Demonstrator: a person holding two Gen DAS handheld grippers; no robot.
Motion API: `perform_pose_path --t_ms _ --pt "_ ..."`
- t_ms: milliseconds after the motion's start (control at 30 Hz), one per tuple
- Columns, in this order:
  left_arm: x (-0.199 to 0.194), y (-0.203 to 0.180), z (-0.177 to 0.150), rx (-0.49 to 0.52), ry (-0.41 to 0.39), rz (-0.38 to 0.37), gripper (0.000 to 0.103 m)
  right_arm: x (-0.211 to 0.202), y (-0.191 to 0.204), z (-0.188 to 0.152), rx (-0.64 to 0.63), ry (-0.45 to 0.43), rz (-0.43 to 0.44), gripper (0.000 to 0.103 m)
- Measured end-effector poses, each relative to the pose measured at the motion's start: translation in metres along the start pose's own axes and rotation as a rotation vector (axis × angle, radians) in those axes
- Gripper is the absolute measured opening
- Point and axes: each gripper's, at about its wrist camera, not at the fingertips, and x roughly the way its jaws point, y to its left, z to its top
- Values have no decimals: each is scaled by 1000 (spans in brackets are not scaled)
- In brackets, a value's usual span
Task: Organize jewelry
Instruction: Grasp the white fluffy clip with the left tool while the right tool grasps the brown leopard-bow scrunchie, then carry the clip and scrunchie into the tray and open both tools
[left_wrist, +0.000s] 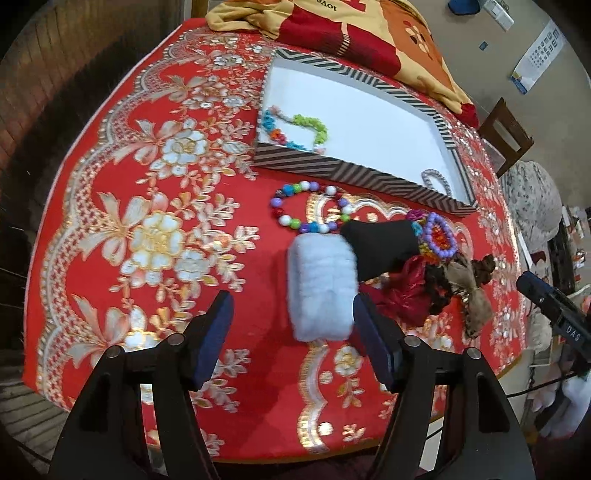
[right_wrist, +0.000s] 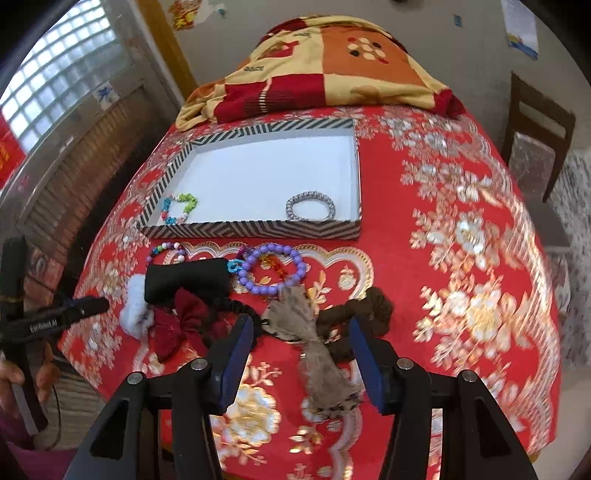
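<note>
My left gripper (left_wrist: 293, 326) stands open over the red cloth, and a white fluffy scrunchie (left_wrist: 321, 288) lies just ahead of it, by the right finger. My right gripper (right_wrist: 301, 354) is open too, with a grey-brown bow clip (right_wrist: 314, 339) lying between its fingers, untouched. A black fabric band (right_wrist: 184, 280), a red scrunchie (right_wrist: 181, 321), a brown scrunchie (right_wrist: 354, 310), a purple bead bracelet (right_wrist: 273, 269) and a multicoloured bead bracelet (left_wrist: 310, 210) lie in a cluster. The striped tray (right_wrist: 258, 230) holds a flower-bead bracelet (right_wrist: 181, 208) and a silver bracelet (right_wrist: 310, 206).
A folded patterned blanket (right_wrist: 325, 74) lies behind the tray at the table's far edge. A wooden chair (right_wrist: 535, 129) stands to the right of the table. A hand (right_wrist: 11, 376) holds the left gripper's handle at the left edge.
</note>
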Motion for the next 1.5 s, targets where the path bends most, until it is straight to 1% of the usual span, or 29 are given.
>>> perform_pose_path --t_ms 100,133,200,267,333,433,500,767,833,867,900,933,1033,1067,1100,1133,1233,1267,1300,1367,1500 --pt "6 -10 1 0 0 10 68 -1 -19 0 -19 8 -23 52" --pt "11 -13 0 -8 14 20 68 -1 -28 -2 -12 17 -24 52" --pt "20 -16 -1 -17 38 15 68 -3 -46 -8 -1 34 -36 52" --pt "29 -19 -4 -20 56 44 68 -2 -59 -15 1 48 -49 52" --pt "32 -18 -6 -48 45 60 68 2 -71 -20 14 64 -32 52" --pt "40 -17 -6 -82 50 67 68 14 -75 -19 20 69 9 52" --pt "44 -20 -6 -86 47 76 68 23 -72 -15 6 63 40 52" --pt "56 -22 -6 -105 39 97 67 67 -72 1 -3 97 74 52" --pt "56 -22 -6 -101 25 105 66 75 -73 2 -1 110 95 45" --pt "56 -22 -7 -102 20 107 64 78 -73 1 -2 115 100 40" --pt "56 -21 -6 -103 19 106 60 83 -72 1 -3 123 107 36" --pt "56 -21 -6 -104 21 105 58 84 -71 0 -4 123 111 34" --pt "56 -21 -6 -89 18 112 48 85 -65 -1 -24 114 122 27" --pt "57 -22 -6 -84 20 116 43 85 -63 -1 -33 112 122 25" --pt "57 -22 -5 -80 20 118 41 83 -61 -1 -43 109 120 23" --pt "57 -23 -4 -73 14 118 40 82 -60 0 -47 105 118 23" --pt "56 -23 -1 -51 -8 121 32 73 -59 3 -55 91 116 21" --pt "55 -22 0 -47 -13 120 26 70 -59 3 -55 84 118 21" --pt "54 -22 1 -46 -16 118 23 65 -59 5 -53 75 121 21" --pt "49 -19 3 -46 -25 113 20 55 -58 9 -51 58 127 21" --pt "33 -6 7 -68 -36 81 19 31 -56 16 -52 11 132 21"
